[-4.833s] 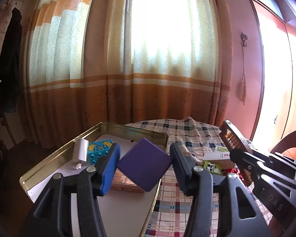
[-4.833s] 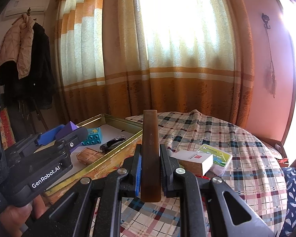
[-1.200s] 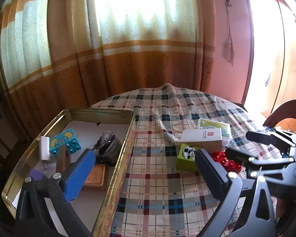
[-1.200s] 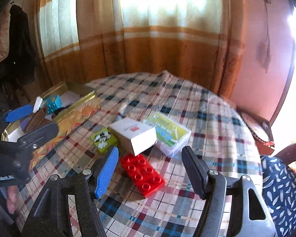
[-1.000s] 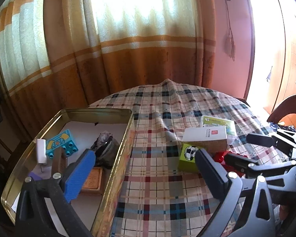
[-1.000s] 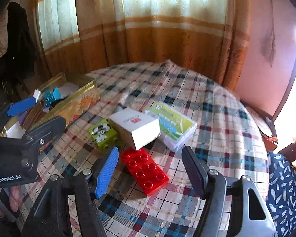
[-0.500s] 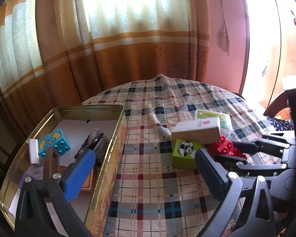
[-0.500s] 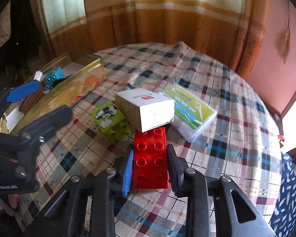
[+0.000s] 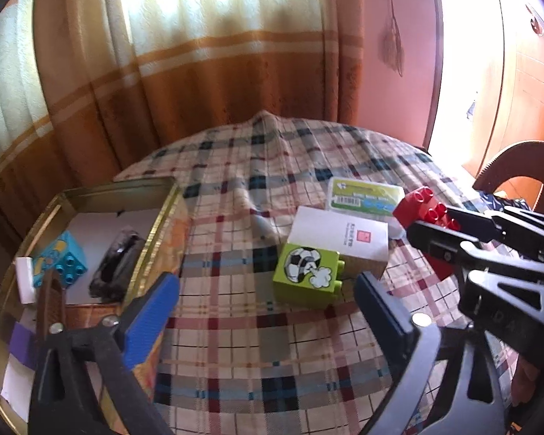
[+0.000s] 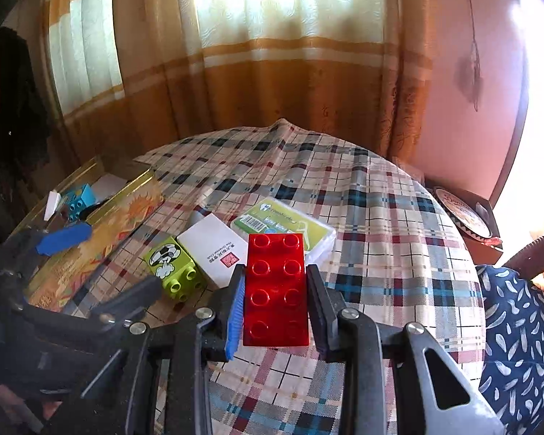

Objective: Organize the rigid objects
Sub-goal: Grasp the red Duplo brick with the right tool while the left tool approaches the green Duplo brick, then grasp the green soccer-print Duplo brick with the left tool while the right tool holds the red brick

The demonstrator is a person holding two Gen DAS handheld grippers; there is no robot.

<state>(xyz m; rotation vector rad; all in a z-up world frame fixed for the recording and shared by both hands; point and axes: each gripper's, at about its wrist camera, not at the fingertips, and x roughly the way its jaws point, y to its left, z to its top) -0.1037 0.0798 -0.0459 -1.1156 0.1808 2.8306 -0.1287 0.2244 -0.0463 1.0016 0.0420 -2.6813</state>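
Observation:
My right gripper (image 10: 275, 272) is shut on a red eight-stud brick (image 10: 275, 290), held clear above the checked tablecloth; from the left wrist view the red brick (image 9: 420, 206) shows at the right. My left gripper (image 9: 264, 308) hangs low over the cloth with its jaws wide and closing. A lime-green football block (image 9: 304, 272) lies just ahead between its fingertips, nearer the right one, and neither pad touches it. A gold tin tray (image 9: 163, 217) at the left holds a blue brick (image 9: 63, 261), a black object (image 9: 116, 264), a white piece (image 9: 25, 279), a brown strip (image 9: 50, 301) and a purple block (image 9: 21, 340).
A white box (image 9: 341, 235) touches the green block's far side, with a green-lidded clear case (image 9: 362, 195) behind it. The round table (image 10: 399, 217) drops off at the right, where a chair with a blue patterned cushion (image 10: 518, 326) stands. Curtains hang behind.
My right gripper shut on the red brick and lifted it off the cloth. My left gripper moved forward and down toward the green block, and its jaws narrowed a little.

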